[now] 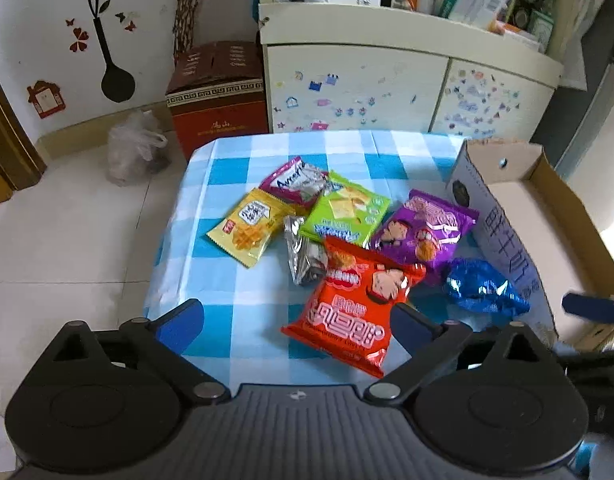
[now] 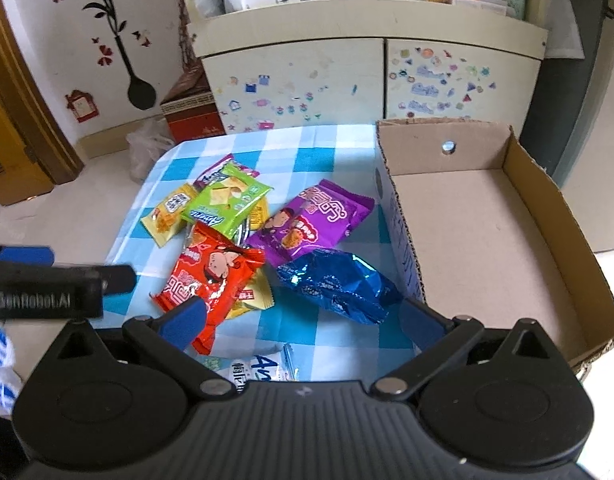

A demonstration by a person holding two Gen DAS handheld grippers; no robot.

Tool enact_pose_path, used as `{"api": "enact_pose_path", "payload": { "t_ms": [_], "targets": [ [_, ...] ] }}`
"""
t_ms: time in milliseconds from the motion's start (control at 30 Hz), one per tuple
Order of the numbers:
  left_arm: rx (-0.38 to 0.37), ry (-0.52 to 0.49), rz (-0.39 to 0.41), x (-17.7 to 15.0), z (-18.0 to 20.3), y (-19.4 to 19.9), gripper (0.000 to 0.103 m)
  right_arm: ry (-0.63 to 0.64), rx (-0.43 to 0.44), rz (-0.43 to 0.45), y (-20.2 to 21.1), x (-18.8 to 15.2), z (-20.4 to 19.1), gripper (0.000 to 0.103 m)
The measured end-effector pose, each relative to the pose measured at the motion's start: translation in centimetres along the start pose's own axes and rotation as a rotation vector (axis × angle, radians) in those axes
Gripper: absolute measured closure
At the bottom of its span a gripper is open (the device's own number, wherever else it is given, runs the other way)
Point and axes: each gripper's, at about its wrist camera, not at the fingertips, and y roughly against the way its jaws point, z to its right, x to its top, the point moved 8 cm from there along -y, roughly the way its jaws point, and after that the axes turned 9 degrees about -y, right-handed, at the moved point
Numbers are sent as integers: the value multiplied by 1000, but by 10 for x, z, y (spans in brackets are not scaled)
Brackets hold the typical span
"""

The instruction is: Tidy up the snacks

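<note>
Several snack packets lie in a heap on the blue checked tablecloth [image 1: 235, 300]: a red one [image 1: 355, 304] nearest, then purple [image 1: 423, 232], green [image 1: 343, 210], yellow [image 1: 247, 228], pink [image 1: 295, 180], silver [image 1: 303, 256] and blue foil [image 1: 483, 286]. My left gripper [image 1: 297, 322] hangs open over the red packet's near end without pressing it. My right gripper [image 2: 303, 326] is open too, with the blue foil packet [image 2: 339, 284] just beyond its right finger and the red packet [image 2: 211, 280] by its left finger. The cardboard box [image 2: 487, 240] stands to the right with nothing in it.
A white and blue packet [image 2: 263, 372] lies at the table's near edge under my right gripper. Behind the table stands a cream cabinet [image 1: 359, 84] with stickers. A red carton [image 1: 219, 96] and a plastic bag [image 1: 135, 152] sit on the floor at the left.
</note>
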Motion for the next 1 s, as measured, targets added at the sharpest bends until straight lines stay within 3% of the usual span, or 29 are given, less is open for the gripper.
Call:
{"api": "enact_pose_path", "payload": {
  "t_ms": [333,467,1000],
  "targets": [
    [-57,58,-25,-2,-15,-25,1,40,136,-56,-1,-20,-10,1],
    [-142,82,-19,-5,-8,-33,1,60,177,-89,-6,-33,-15,1],
    [-185,-40,-94,-23,29,-82,1,63,177,-209,-42,-67,-15,1]
  ]
}}
